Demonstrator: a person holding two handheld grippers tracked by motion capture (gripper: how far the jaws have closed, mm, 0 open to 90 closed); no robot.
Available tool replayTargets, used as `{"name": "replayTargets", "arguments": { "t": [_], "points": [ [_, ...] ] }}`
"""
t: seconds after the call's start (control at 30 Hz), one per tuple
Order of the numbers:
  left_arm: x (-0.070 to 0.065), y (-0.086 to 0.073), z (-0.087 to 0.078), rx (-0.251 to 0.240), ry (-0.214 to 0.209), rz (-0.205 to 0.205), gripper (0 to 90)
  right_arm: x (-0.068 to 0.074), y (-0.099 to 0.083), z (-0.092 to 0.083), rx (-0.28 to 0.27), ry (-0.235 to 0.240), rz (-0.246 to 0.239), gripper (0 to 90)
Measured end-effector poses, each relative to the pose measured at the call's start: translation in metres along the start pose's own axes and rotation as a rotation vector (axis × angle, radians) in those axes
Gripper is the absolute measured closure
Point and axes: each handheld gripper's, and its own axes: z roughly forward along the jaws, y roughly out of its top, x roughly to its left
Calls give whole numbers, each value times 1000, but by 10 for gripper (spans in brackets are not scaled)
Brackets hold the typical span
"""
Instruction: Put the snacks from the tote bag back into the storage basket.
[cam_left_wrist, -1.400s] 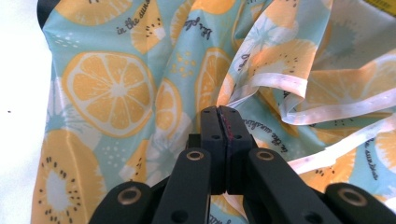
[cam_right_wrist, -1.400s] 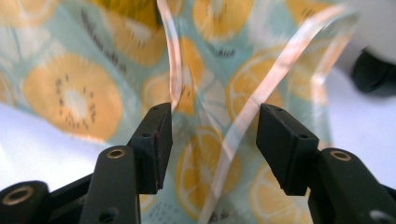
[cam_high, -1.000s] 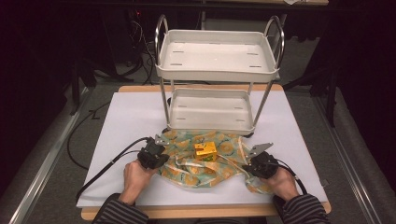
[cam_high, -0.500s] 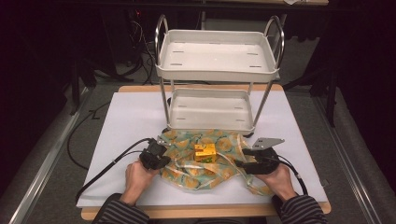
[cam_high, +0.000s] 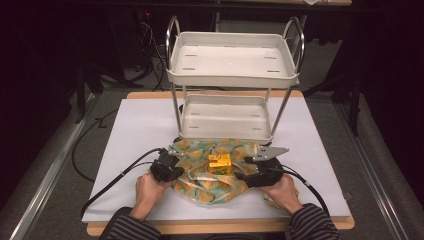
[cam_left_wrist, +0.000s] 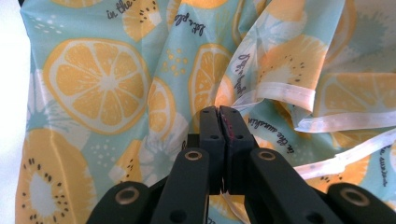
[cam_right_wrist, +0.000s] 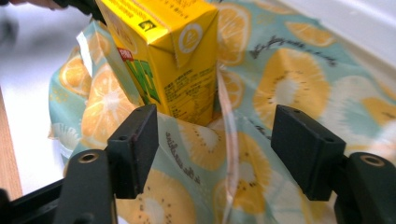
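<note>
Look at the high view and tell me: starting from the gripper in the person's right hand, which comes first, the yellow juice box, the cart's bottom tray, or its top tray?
From the right gripper:
1. Yellow juice box, just to its left on the fruit-print cloth.
2. Bottom tray of the cart, behind it, a little farther up the table.
3. Top tray, highest and farthest back.
</note>
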Motion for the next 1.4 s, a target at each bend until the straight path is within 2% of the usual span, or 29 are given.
{"name": "replayTargets", "arguments": {
  "t": [0.1,0.23,0.4,0.47,0.53,0.57,0.67,0.8,0.93,1.07,1.13,1.27,1.4],
  "points": [
    [0,0,-1,-14,3,-5,859,0,-2,11,46,-2,-10,309],
    [-3,0,-8,-55,15,7,777,1,-6,22,111,-15,-27,315],
    [-12,0,-23,-145,-3,8,598,0,-10,29,157,-27,-45,341],
    [-20,2,-30,-187,10,41,503,1,-10,32,174,-31,-54,344],
    [-25,2,-33,-246,-46,24,448,1,-11,34,190,-32,-57,347],
    [-26,2,-34,-248,-62,25,427,1,-11,34,198,-32,-56,348],
    [-30,5,-31,-237,-67,45,411,2,-12,36,205,-33,-52,353],
    [-37,12,-20,-224,-99,55,401,2,-13,37,215,-32,-46,358],
    [-36,17,0,-154,-103,66,411,0,-13,38,228,-28,-48,361],
    [-35,16,16,-81,-90,85,421,-1,-14,39,229,-22,-51,365],
    [-35,15,20,-63,-82,96,423,-1,-14,39,230,-23,-54,365],
    [-35,15,27,-35,-72,114,422,-1,-14,39,228,-23,-56,365],
    [-37,15,27,-32,-53,139,429,-1,-15,39,227,-24,-56,365]
  ]
}}
